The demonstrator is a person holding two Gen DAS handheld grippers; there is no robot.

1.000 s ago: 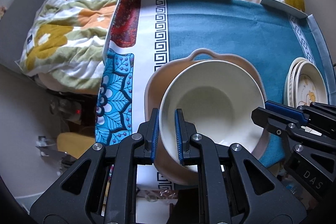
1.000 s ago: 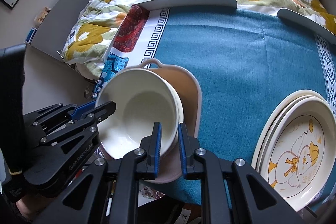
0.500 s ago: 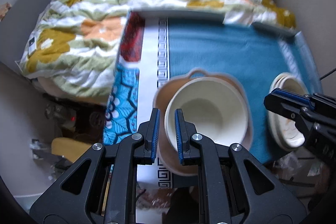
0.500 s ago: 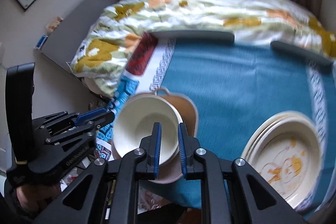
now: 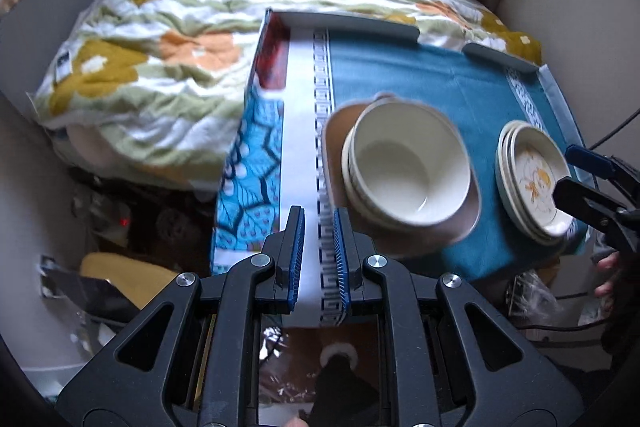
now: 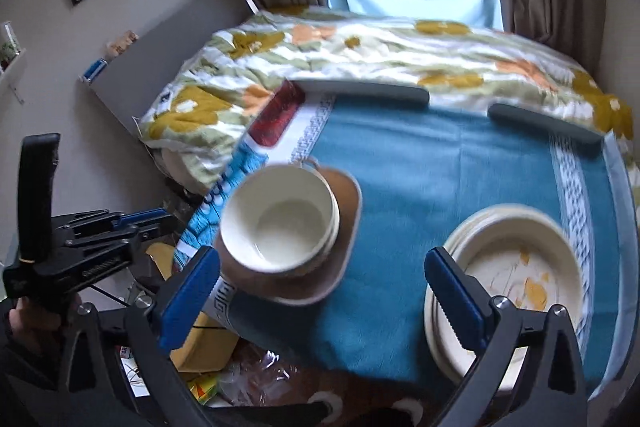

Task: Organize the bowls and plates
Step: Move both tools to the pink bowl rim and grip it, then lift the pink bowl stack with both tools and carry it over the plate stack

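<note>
The cream bowls (image 5: 408, 167) sit nested in a small stack inside a tan handled dish (image 5: 460, 227), and that dish rests on the teal cloth of the surface (image 6: 460, 167), toward its left edge where the white key-pattern border runs. To the right of the tan handled dish, apart from it, a stack of cream plates (image 6: 516, 267) lies on the same cloth; the top plate carries an orange-yellow picture. Beyond the tan handled dish, two grey bars lie along the far edge of the surface, and past them a floral quilt (image 6: 360, 55) covers a bed.

The left hand-held gripper (image 5: 319, 247) hangs over the near left edge, short of the tan handled dish, its blue-padded jaws nearly together with nothing between them. The right hand-held gripper (image 6: 320, 287) hovers above the near edge, its jaws opening and already spread wide, one finger (image 6: 188, 291) before the tan handled dish and the other before the plates, gripping nothing.
</note>
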